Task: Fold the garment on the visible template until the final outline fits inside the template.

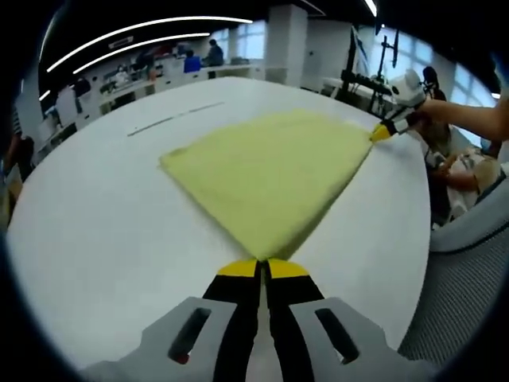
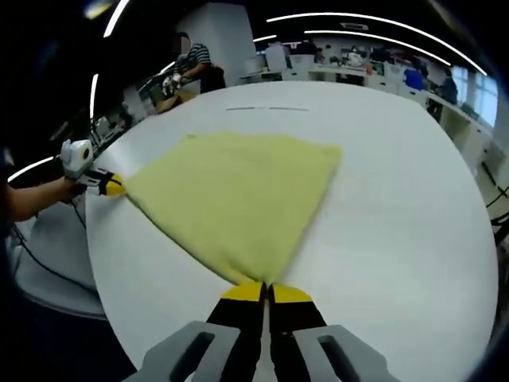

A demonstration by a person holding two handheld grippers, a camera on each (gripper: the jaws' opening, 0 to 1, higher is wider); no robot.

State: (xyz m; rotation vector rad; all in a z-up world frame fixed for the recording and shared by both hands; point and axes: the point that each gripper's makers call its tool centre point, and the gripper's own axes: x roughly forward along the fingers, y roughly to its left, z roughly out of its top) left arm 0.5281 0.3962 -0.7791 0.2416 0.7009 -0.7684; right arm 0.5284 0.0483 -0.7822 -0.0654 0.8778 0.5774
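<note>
Left gripper is clenched on one corner of the yellow garment, bottom centre of the left gripper view. Right gripper is clenched on the other near corner, bottom centre of the right gripper view. Each gripper also shows in the other's view: the right one at upper right of the left gripper view, the left one at mid left of the right gripper view, both with yellow tips on cloth corners.

Garment lies spread on the white table, centre of both views, near edge pulled taut between the two grippers, already looks folded at least once. A thin dark line, likely part of the template, runs on the table beyond the cloth, upper left of centre in the left gripper view; the rest of the outline I cannot make out.

Step in hand, as I judge it: carry the held edge over for a fold. To do it well, keep both corners level and tension even, lift together, lay the edge square on the far edge, release only once flat.

Room: plenty of bare table beyond and left of the cloth. Table edge is close behind the grippers, at lower right in the left gripper view, with a grey chair just past it. Don't drag cloth that way.
</note>
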